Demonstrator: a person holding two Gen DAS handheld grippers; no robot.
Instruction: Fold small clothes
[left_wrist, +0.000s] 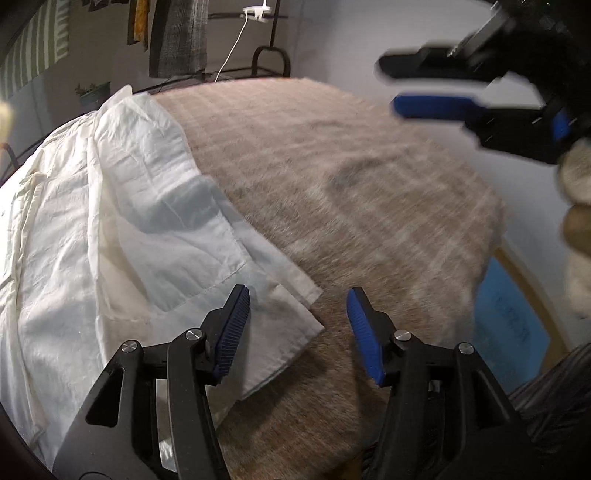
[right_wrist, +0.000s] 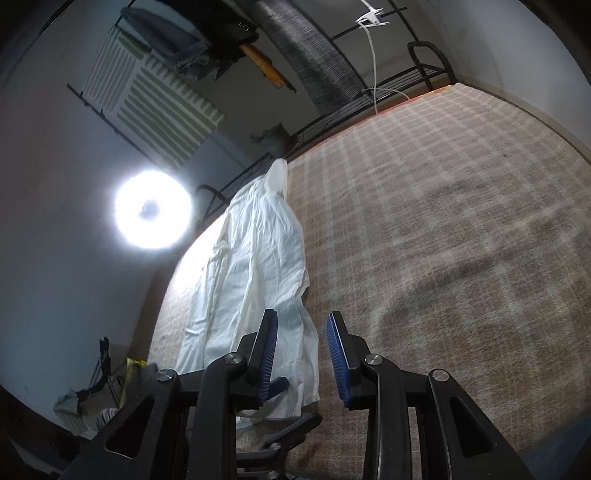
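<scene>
Writing: none legible | left gripper (left_wrist: 297, 306) spread, empty | right gripper (right_wrist: 300, 332) spread, empty

White garment (left_wrist: 110, 221) on a tan-and-cream checked blanket (left_wrist: 332, 166); blue-padded black tongs (left_wrist: 297, 325)

A thin white woven-cloth garment (left_wrist: 122, 229), matt, creased and faintly translucent, with stitched seams, lies on a coarse, nubby plaid blanket (left_wrist: 332, 192) in beige and cream. At six o'clock, the left gripper (left_wrist: 297, 314) shows matt black plastic arms, shiny round metal pivot pins and ribbed blue rubbery pads (left_wrist: 232, 332). At one o'clock, the right gripper (left_wrist: 391, 85), blurred, has the same black plastic and blue padding. A black metal rack (right_wrist: 428, 70) stands beyond the blanket.
</scene>
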